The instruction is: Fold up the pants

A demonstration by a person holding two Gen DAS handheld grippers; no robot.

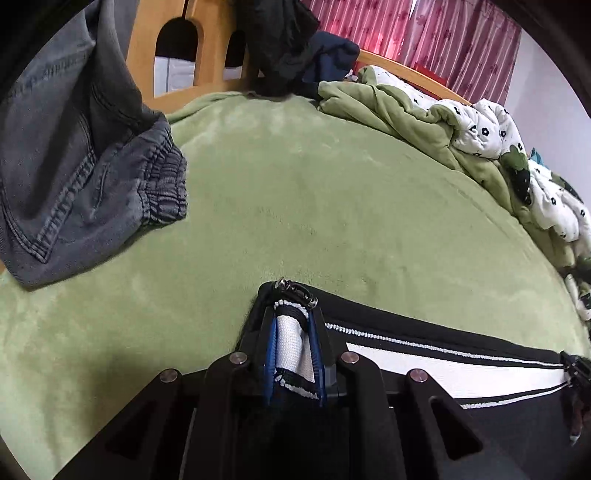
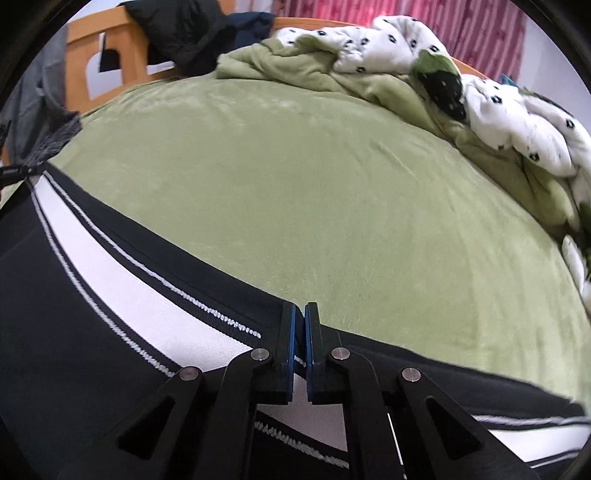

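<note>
The pants (image 1: pixel 461 365) are black with a white side stripe edged in white stitching. They hang stretched between my two grippers just above the green bed (image 1: pixel 314 192). My left gripper (image 1: pixel 293 317) is shut on the bunched end of the pants, with a metal zipper pull showing above the fingertips. My right gripper (image 2: pixel 299 314) is shut on the edge of the pants (image 2: pixel 110 280) further along the stripe. In the right wrist view the fabric runs left to the other gripper (image 2: pixel 14 171). In the left wrist view the right gripper (image 1: pixel 576 369) shows at the far right.
Grey jeans (image 1: pixel 85 173) lie at the bed's left side. A rumpled green and white patterned quilt (image 1: pixel 480 125) is heaped along the far right. Dark clothes (image 1: pixel 291 48) hang over the wooden headboard (image 1: pixel 207 48). Pink curtains (image 1: pixel 424 33) are behind.
</note>
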